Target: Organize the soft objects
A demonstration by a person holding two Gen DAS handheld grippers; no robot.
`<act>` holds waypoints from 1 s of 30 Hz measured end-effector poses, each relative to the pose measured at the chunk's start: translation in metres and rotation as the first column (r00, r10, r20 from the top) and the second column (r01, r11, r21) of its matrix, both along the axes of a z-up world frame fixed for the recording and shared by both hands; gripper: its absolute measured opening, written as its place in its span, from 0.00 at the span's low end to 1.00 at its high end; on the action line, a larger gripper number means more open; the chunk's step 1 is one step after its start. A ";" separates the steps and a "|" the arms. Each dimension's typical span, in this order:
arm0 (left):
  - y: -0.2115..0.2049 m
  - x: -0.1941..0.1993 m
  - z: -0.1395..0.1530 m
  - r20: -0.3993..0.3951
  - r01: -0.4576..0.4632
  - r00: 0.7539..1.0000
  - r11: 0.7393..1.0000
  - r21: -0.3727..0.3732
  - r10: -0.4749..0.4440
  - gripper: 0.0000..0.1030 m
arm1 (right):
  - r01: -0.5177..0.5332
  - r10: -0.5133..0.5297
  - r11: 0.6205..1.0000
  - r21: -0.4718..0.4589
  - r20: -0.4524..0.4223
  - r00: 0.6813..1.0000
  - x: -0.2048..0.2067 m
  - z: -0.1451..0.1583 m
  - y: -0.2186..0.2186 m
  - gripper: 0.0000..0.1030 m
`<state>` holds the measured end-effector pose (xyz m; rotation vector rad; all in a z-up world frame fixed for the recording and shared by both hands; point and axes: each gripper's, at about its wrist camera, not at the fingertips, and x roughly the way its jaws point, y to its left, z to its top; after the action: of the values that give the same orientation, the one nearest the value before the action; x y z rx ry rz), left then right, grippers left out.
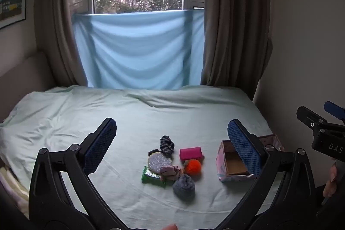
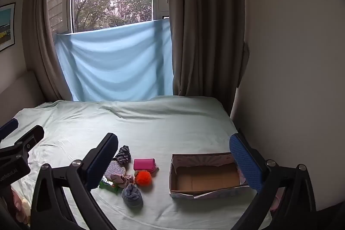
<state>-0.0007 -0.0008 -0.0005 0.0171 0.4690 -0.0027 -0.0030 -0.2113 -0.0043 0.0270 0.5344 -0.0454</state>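
A cluster of small items lies on the pale green bed sheet: a striped dark sock, a pink pouch, an orange pompom, a glittery silver disc, a mauve scrunchie, a green packet and a grey-blue fuzzy ball. An empty open cardboard box sits to their right. My left gripper is open and empty above the cluster. My right gripper is open and empty, above the box and the cluster.
A wall runs close along the bed's right edge. Brown curtains and a hanging blue cloth stand behind the bed under the window. A beige headboard is at the left. The right gripper's body shows at the left view's right edge.
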 end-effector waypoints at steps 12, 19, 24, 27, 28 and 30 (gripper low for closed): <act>-0.010 0.010 -0.003 -0.027 -0.022 0.999 1.000 -0.015 0.021 1.00 | -0.003 0.003 1.000 0.017 0.017 1.000 0.002 -0.003 -0.004 1.00; -0.012 0.015 -0.008 -0.034 -0.011 0.999 1.000 -0.018 0.011 1.00 | -0.010 0.009 1.000 0.011 0.012 1.000 0.006 -0.004 -0.007 1.00; -0.015 0.018 -0.010 -0.038 -0.001 0.999 1.000 -0.025 0.000 1.00 | -0.006 0.006 1.000 0.006 0.012 1.000 0.008 -0.002 -0.007 1.00; -0.018 0.019 -0.012 -0.039 0.002 0.999 1.000 -0.030 -0.003 1.00 | 0.003 -0.003 1.000 0.006 0.017 1.000 0.007 0.000 -0.010 1.00; -0.019 0.020 -0.012 -0.040 0.003 0.999 1.000 -0.031 -0.005 1.00 | 0.005 -0.005 1.000 0.007 0.017 1.000 0.008 0.000 -0.012 1.00; -0.021 0.021 -0.012 -0.042 0.004 0.999 0.999 -0.033 -0.006 1.00 | 0.007 -0.008 1.000 0.008 0.016 1.000 0.010 0.001 -0.014 1.00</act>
<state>0.0208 -0.0217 -0.0120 -0.0146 0.5112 -0.0160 0.0067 -0.2254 -0.0032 0.0374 0.5186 -0.0502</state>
